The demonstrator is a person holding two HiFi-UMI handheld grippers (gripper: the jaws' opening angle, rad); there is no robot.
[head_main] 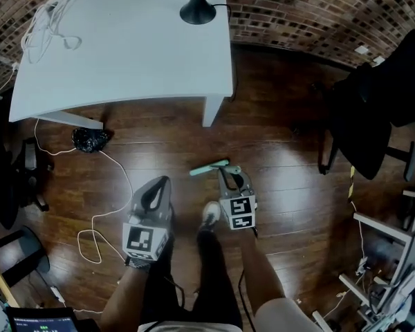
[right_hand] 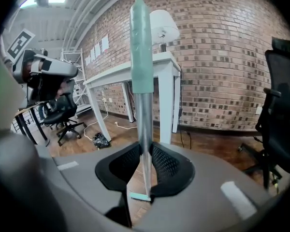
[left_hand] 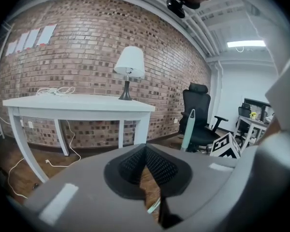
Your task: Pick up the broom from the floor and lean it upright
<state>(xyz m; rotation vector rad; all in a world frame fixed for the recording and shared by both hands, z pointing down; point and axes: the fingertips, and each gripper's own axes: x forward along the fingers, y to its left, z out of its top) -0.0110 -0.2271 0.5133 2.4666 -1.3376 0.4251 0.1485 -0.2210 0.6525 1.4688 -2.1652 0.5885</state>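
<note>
Both grippers appear from above over a dark wooden floor [head_main: 283, 158]: the left gripper [head_main: 160, 180] has its tips together with nothing in them, and the right gripper [head_main: 228, 171] pinches the broom [head_main: 209, 167]. From there only the broom's mint-green handle end shows, slanting out to the left of the right gripper's tips, on the near side of the white table [head_main: 124, 47] and its leg. Looking along the left gripper [left_hand: 145, 151], the jaws meet at their tips and leave only a thin wedge of floor visible; beyond them the broom [left_hand: 187, 129] stands upright as a slim mint stick beside the other gripper's marker cube [left_hand: 227, 146] and in front of a black chair [left_hand: 200, 115]. Looking along the right gripper [right_hand: 145, 151], the jaws press on the broom [right_hand: 141, 47] from both sides: a bare silver pole rises straight up between them, a long mint sleeve covers its upper part, and a small mint strip shows at the lower end below the jaws. Whether that end touches the floor cannot be made out.
</note>
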